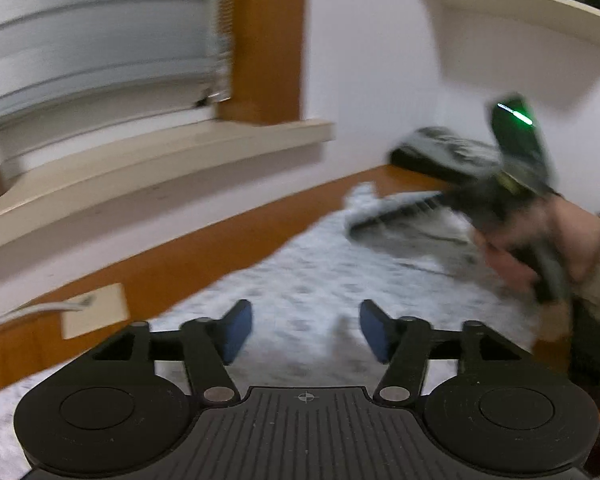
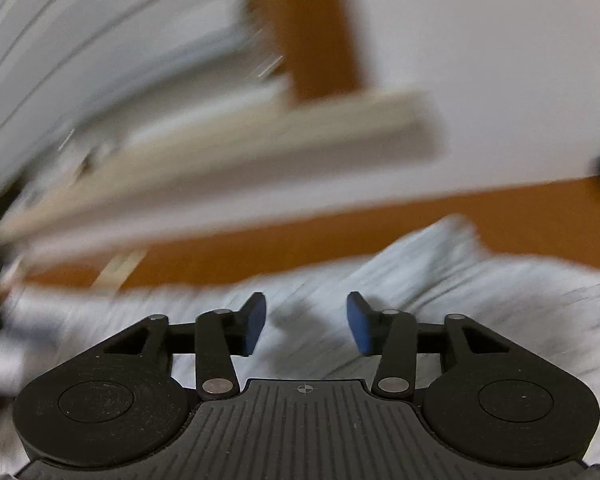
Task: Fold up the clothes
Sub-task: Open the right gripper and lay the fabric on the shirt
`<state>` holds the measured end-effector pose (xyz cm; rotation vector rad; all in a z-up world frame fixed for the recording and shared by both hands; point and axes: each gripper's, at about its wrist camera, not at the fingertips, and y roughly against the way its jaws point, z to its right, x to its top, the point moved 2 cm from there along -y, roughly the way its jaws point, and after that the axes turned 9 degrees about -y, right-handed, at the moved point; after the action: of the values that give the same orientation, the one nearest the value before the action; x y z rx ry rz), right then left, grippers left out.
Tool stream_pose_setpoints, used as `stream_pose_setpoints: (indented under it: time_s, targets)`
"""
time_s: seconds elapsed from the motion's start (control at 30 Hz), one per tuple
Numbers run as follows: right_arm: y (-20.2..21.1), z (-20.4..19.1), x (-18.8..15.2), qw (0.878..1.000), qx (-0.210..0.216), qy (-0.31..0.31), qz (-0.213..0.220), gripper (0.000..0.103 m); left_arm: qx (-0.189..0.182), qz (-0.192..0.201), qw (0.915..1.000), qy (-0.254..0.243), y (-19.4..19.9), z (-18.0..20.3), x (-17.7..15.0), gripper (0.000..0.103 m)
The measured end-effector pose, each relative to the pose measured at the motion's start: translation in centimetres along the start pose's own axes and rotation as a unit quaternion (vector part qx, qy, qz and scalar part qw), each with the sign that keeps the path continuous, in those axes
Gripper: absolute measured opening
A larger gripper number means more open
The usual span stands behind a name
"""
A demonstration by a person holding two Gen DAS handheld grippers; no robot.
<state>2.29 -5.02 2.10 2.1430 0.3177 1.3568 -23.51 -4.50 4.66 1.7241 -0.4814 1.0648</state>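
Note:
A pale grey speckled garment (image 1: 300, 280) lies spread on an orange-brown table (image 1: 204, 248). My left gripper (image 1: 306, 330) is open and empty, just above the cloth. The right gripper shows blurred in the left wrist view (image 1: 384, 212), held in a hand at the garment's far right end. In the right wrist view the right gripper (image 2: 306, 320) is open and empty over the same garment (image 2: 460, 288), which has a raised fold at its far edge. Both views are motion-blurred.
A cream window sill (image 1: 160, 160) with blinds above runs along the wall behind the table. A beige card (image 1: 94, 312) and a white cable (image 1: 32, 310) lie at the left. A dark object (image 1: 440, 152) sits in the far corner under a shelf (image 1: 540, 12).

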Motion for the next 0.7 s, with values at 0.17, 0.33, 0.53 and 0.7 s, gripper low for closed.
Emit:
stream_pose_setpoints:
  time_s: [0.17, 0.33, 0.53, 0.7]
  targets:
    - [-0.7, -1.3, -1.7, 0.997, -0.022, 0.07, 0.01, 0.047, 0.0, -0.014, 0.9999, 0.009, -2.3, -0.9, 0.0, 0.074]
    - [0.4, -0.7, -1.4, 0.997, -0.017, 0.068, 0.018, 0.047, -0.002, -0.027, 0.9995, 0.014, -4.5, -1.5, -0.4, 0.075]
    - [7.3, 6.4, 0.8, 0.993, -0.074, 0.017, 0.089, 0.047, -0.017, -0.021, 0.9989, 0.039, -5.0, -2.0, -1.6, 0.077]
    - [10.2, 13.8, 1.1, 0.986, -0.128, -0.061, 0.083, 0.046, -0.019, -0.026, 0.9985, 0.043, -5.2, -2.1, -1.6, 0.079]
